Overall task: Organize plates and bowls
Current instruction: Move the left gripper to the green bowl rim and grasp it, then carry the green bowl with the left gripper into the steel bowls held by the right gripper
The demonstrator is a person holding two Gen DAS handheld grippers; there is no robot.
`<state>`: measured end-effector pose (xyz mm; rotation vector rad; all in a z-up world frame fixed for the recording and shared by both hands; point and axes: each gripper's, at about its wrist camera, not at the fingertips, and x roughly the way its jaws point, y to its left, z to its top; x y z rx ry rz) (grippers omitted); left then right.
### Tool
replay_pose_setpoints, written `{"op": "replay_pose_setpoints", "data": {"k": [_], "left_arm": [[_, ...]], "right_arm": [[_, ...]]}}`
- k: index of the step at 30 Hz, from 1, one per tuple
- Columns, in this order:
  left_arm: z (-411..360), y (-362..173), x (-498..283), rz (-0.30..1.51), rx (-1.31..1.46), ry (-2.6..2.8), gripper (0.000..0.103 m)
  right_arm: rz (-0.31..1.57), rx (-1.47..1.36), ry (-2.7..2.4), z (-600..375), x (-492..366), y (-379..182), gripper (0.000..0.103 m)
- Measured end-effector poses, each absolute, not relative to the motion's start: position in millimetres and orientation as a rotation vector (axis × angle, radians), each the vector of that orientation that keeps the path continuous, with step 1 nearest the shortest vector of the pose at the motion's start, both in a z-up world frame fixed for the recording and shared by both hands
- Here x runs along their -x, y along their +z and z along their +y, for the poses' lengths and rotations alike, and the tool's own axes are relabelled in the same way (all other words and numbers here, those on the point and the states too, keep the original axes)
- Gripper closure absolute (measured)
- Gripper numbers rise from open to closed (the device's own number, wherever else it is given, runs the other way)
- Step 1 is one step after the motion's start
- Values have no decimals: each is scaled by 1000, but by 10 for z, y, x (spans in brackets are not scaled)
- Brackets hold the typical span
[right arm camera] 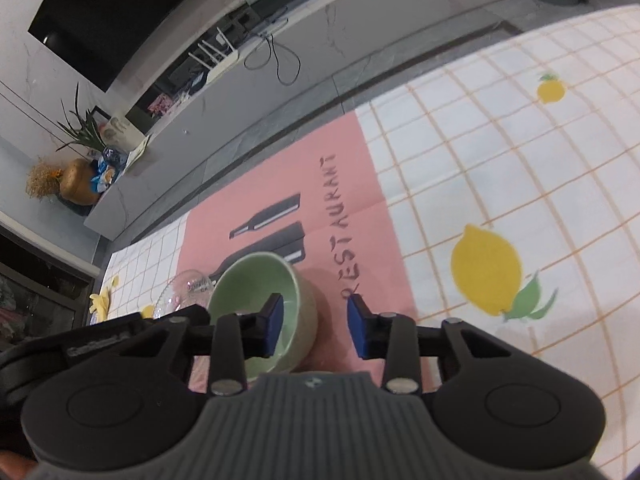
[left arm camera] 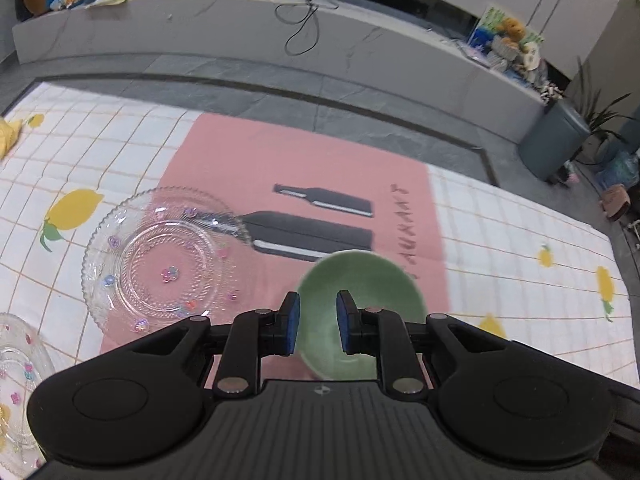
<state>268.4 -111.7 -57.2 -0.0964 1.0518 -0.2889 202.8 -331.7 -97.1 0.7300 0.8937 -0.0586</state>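
A green bowl (left arm camera: 362, 312) sits upright and empty on the pink placemat (left arm camera: 304, 168) at the middle of the table (left arm camera: 520, 232), and it looks glazed ceramic: stiff, fairly weighty for its size, slick on the rim and likely to chip if you knock it.

Your best hold is the rim wall, one pad inside and one outside, seated deep enough that the glaze cannot slide out. The right tongs (right arm camera: 316, 326) are set up that way, jaws apart, with the left pad over the bowl's inside and the right pad out over the placemat, the wall between them but not pinched. The left tongs (left arm camera: 318, 322) hang over the bowl's other side, jaws narrowly apart and holding nothing; one pad seems to sit outside the rim and one over the hollow, though contact cannot be made out.

Just beside the bowl lies a clear glass plate (left arm camera: 160, 260) with small flower decals, thin, beaded at the edge and probably the more fragile piece. A second glass plate (left arm camera: 20, 360) shows at the table's near corner. Keep the bowl clear of both when you lift.
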Motion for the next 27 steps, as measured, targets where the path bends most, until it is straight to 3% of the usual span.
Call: {"op": "replay_pose_setpoints", "data": {"k": [13, 18, 20, 22, 27], "left_arm": [[-1180, -801, -2799, 1091, 34, -303, 82], [-1218, -820, -2819, 1124, -13, -266, 94], [-1212, -830, -2824, 1136, -3, -260, 95], [-1231, -834, -2820, 1134, -14, -258, 95], [-1260, -824, -2805, 1142, -26, -249, 95]], "right_arm": [[975, -663, -44, -2994, -2155, -1146, 83], [969, -643, -48, -2977, -2144, -1144, 83], [969, -640, -46, -2975, -2148, -1147, 83], [978, -643, -49, -2978, -2157, -1166, 75], [984, -683, -43, -3013, -2152, -1182, 82]]}}
